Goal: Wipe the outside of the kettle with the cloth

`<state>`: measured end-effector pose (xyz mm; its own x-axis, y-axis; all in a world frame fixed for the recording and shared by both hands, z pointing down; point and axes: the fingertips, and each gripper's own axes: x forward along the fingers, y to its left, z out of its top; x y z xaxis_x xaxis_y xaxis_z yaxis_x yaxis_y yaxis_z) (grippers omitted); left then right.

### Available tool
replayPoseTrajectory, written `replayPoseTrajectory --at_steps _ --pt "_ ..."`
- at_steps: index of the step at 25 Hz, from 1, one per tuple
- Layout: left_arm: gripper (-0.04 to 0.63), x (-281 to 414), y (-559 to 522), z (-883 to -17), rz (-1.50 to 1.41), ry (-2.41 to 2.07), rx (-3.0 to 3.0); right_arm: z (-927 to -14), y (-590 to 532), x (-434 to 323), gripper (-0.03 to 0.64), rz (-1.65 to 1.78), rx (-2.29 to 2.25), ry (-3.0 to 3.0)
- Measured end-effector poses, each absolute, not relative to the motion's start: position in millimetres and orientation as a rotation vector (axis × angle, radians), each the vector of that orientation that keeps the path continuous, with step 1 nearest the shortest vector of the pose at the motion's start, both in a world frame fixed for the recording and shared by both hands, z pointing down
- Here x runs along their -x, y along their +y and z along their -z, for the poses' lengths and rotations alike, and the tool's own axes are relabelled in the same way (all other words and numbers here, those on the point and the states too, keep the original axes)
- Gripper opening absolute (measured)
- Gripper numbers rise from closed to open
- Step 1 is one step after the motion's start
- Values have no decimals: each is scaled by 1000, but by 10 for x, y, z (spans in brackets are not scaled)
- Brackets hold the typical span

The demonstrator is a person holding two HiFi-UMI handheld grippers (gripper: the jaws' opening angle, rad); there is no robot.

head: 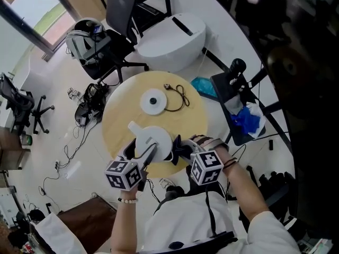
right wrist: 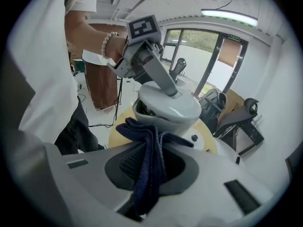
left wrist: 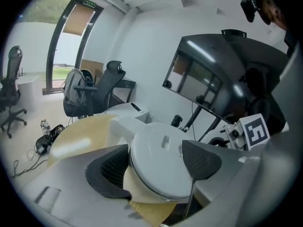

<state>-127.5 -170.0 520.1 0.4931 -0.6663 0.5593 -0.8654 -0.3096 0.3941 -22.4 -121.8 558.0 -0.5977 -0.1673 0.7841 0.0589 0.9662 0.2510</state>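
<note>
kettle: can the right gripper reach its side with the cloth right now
Probably yes: the right gripper has its jaws shut on the cloth, and the kettle stands just beyond with nothing between.

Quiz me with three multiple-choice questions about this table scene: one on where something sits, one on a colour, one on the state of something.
1. Where is the kettle base?
A. on the floor
B. on the round table, beyond the kettle
C. under the kettle

2. What colour is the cloth?
A. dark blue
B. yellow
C. white

3. How do the right gripper jaws stand?
A. apart and empty
B. gripping the kettle
C. closed on the cloth

Answers: B, the white disc lies bare on the tabletop, apart from the kettle; A, the right gripper view shows it navy; C, the cloth is pinched between the jaws.
</note>
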Motion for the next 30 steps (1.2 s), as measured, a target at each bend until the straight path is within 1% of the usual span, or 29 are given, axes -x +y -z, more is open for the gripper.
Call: replayPoseTrajectory --at_steps 3,7,11,14,20,25,30 --pt "350 1312 -1701 -5182 -402 -1211 -2089 -5854 -1179 278 66 208 -55 -2220" --pt "349 1293 -1725 -5145 -425 -1129 -2153 -6454 -1105 305 67 60 -36 -2204" --pt "350 1339 -1773 -5126 -449 -1073 -2186 -6918 -1125 263 67 -125 -133 -2191" --pt "350 1340 -1791 -5124 -461 -1070 -2192 -6724 -1175 138 66 -313 -295 -2264" --pt "359 1362 -1800 -5130 -488 -1132 -2217 -5982 -1292 -164 66 -714 -722 -2455" --pt "351 1355 -1813 -5144 -476 -1202 -2197 -5392 -1341 -75 66 -1079 -1029 -2606" --pt "345 1308 -1812 -5135 -451 -1238 -2214 -5336 -1380 119 66 -1461 -1155 -2652"
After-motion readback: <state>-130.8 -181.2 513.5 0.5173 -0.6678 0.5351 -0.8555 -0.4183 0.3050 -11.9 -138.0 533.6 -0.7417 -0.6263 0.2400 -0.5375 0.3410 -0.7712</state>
